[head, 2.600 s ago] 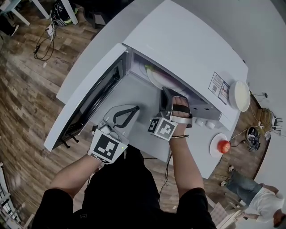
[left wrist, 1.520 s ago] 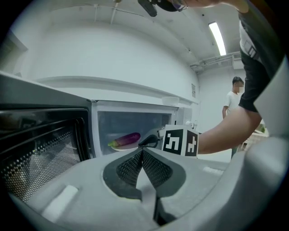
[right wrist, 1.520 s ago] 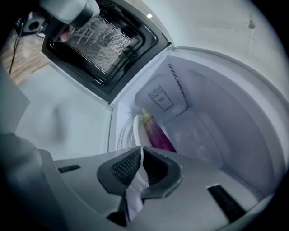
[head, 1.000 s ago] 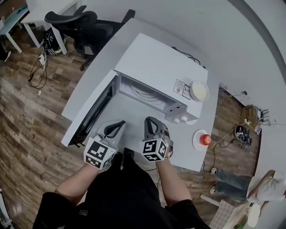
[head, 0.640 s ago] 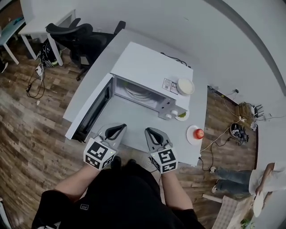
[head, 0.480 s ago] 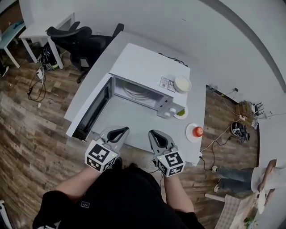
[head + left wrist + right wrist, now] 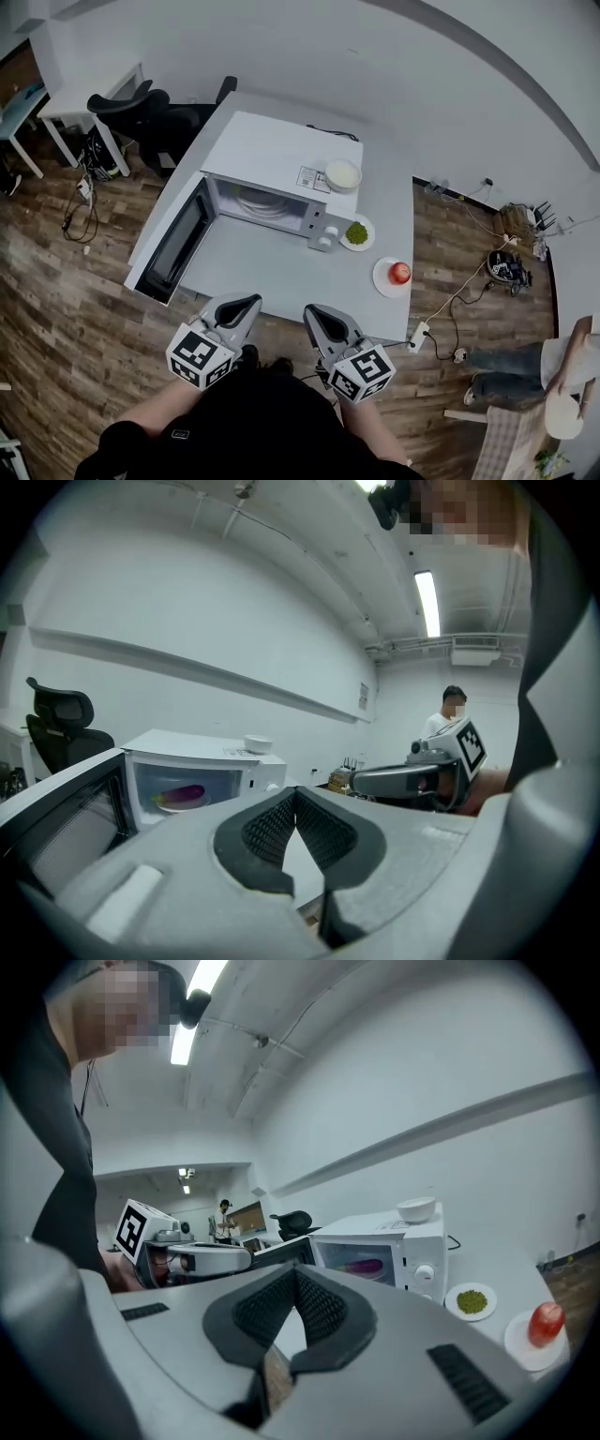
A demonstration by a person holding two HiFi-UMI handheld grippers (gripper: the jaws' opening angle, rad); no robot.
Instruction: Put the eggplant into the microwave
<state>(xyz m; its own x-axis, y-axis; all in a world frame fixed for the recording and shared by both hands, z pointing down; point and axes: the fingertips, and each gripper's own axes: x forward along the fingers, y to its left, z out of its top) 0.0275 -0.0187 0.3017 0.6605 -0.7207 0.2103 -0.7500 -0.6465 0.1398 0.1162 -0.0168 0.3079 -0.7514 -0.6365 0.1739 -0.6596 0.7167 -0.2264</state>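
— Purple eggplant (image 7: 185,794)?
— Inside the open microwave (image 7: 272,155), on its plate (image 7: 255,202).
— Grippers?
— Left gripper (image 7: 242,304) and right gripper (image 7: 319,316) held near level, side by side (both empty), jaws together; right's just closed.

Bare table (image 7: 281,274) before the microwave (image 7: 272,155), open door (image 7: 174,247) at left

You've drawn your right gripper (image 7: 317,315) out of the microwave (image 7: 272,155) and pulled it and your left gripper (image 7: 246,305) back past the near edge of the worktop (image 7: 281,272), toward your body. The right gripper has rolled flat, and its jaws have just been closing, with nothing between them. You now stand farther back.
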